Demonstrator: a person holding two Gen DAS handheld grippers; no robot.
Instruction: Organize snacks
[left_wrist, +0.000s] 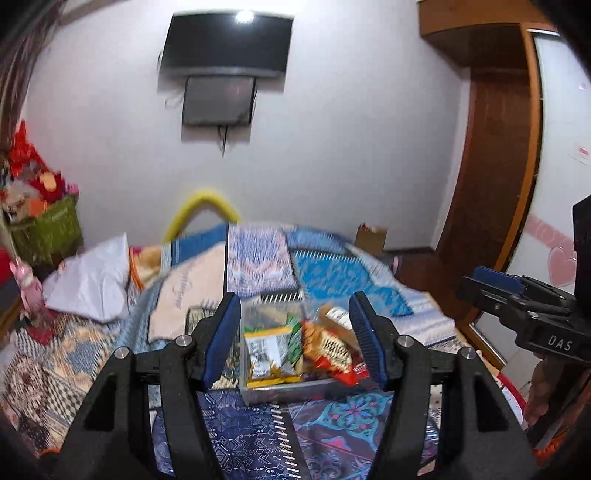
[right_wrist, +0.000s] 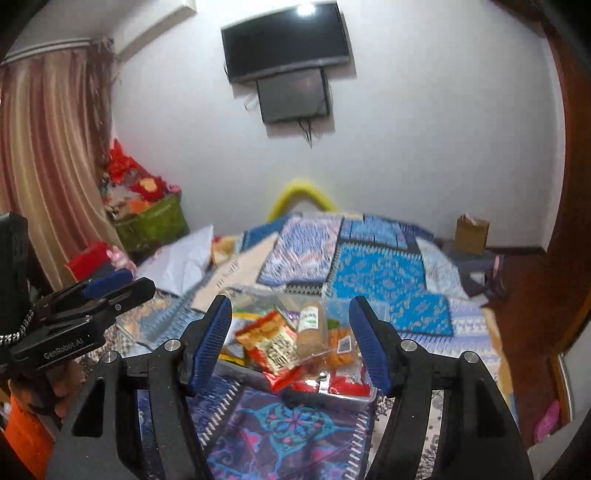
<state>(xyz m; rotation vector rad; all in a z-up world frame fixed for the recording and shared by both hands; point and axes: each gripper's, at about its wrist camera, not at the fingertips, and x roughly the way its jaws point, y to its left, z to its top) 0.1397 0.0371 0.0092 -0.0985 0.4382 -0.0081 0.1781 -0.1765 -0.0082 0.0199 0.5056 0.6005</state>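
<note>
Currently, the left gripper and the right gripper both hover above the bed with jaws spread apart and nothing between them. The snacks sit in a clear tray on the patterned bedspread, directly ahead of both tools. Contents include a red-and-orange packet, a yellow-edged packet, a green packet and a tan wrapped roll. These packets are judged light, soft and crinkly, with slick film that may slip; contents are probably brittle. Grip each at a sealed end or flat edge, with light closing force. The roll appears stiffer; take it across its middle. Motion blur obscures all printing, so products cannot be identified. Packets overlap, hiding the lower layers and the tray floor. Its far wall is hard to make out.
</note>
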